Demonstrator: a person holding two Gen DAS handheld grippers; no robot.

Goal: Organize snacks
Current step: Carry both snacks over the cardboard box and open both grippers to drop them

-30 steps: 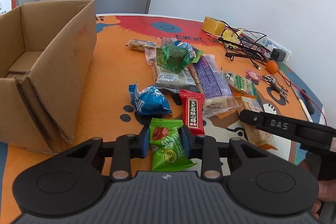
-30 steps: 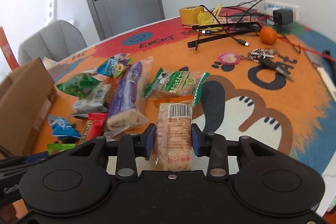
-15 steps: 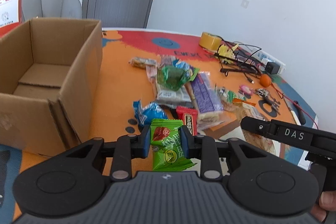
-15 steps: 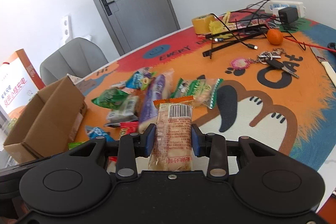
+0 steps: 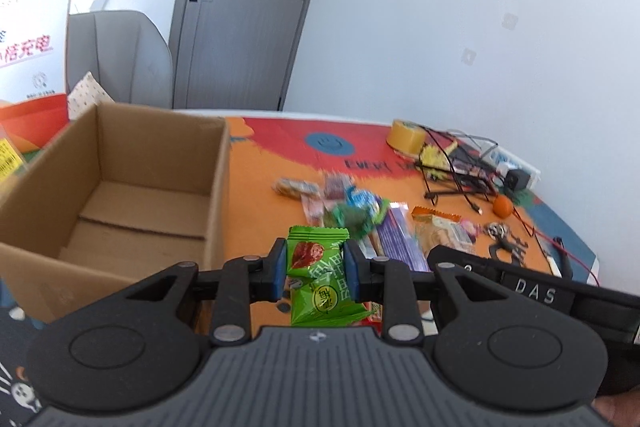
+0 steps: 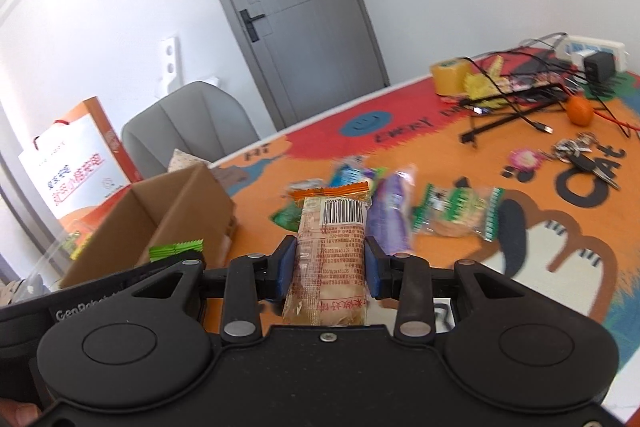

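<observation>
Green snack packet (image 5: pixel 316 277) sits pinched upright in the left gripper (image 5: pixel 316 269), lower centre of frame, beside the open cardboard box (image 5: pixel 160 147) at left. Right gripper (image 6: pixel 330 267) pinches a clear barcoded biscuit packet (image 6: pixel 332 259), lower centre, above the orange mat (image 6: pixel 532 227) where loose snacks (image 6: pixel 456 211) lie.

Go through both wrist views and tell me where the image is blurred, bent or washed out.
Left wrist view: the loose snacks on the mat are motion-smeared, while the green packet in the jaws is sharp; the door bows from the fisheye. Right wrist view: the same pile is blurred, the barcoded packet is crisp, and the wall is bright and flat.
</observation>
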